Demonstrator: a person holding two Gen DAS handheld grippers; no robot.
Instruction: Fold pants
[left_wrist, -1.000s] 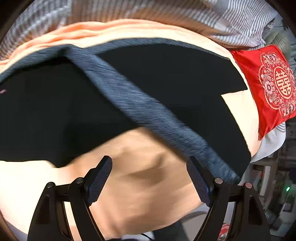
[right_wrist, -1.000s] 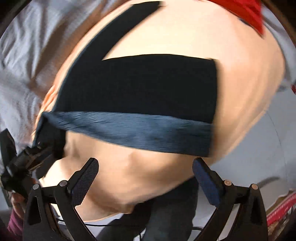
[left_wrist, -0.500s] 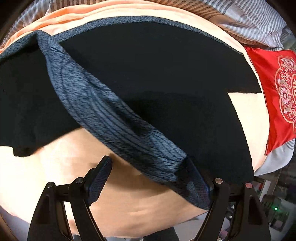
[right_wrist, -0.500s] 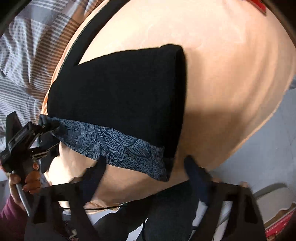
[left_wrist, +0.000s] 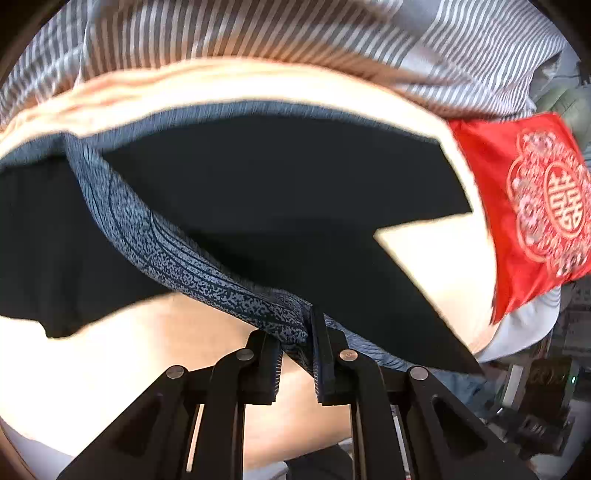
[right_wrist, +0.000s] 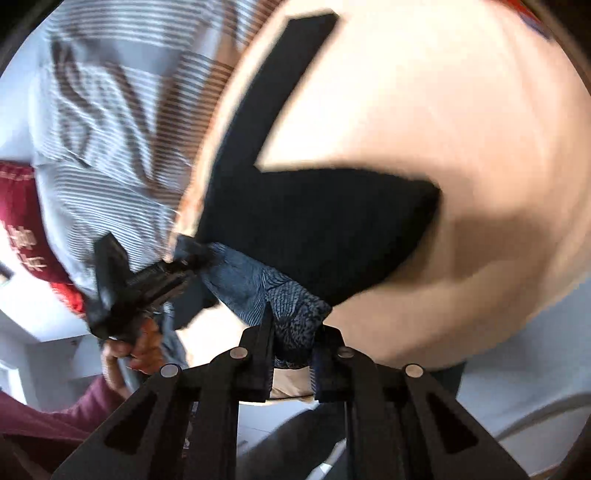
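Observation:
Black pants (left_wrist: 280, 192) with a blue-grey patterned waistband (left_wrist: 177, 258) lie on a peach sheet (left_wrist: 110, 369). My left gripper (left_wrist: 297, 332) is shut on the waistband and holds it up off the sheet. My right gripper (right_wrist: 291, 332) is shut on the other end of the waistband (right_wrist: 258, 284). The black pants (right_wrist: 325, 229) hang from it, one leg stretching away across the sheet (right_wrist: 424, 110). The left gripper (right_wrist: 147, 284) also shows in the right wrist view at left, held by a hand, clamped on the waistband.
A grey striped blanket (left_wrist: 295, 37) lies bunched behind the pants. A red embroidered cushion (left_wrist: 532, 206) sits at the right. The bed's edge and room clutter (left_wrist: 535, 406) show at lower right. A dark red cloth (right_wrist: 22, 221) lies at far left.
Both grippers have closed on the waistband, one at each end, and lifted it off the sheet. They were open and short of it a second ago.

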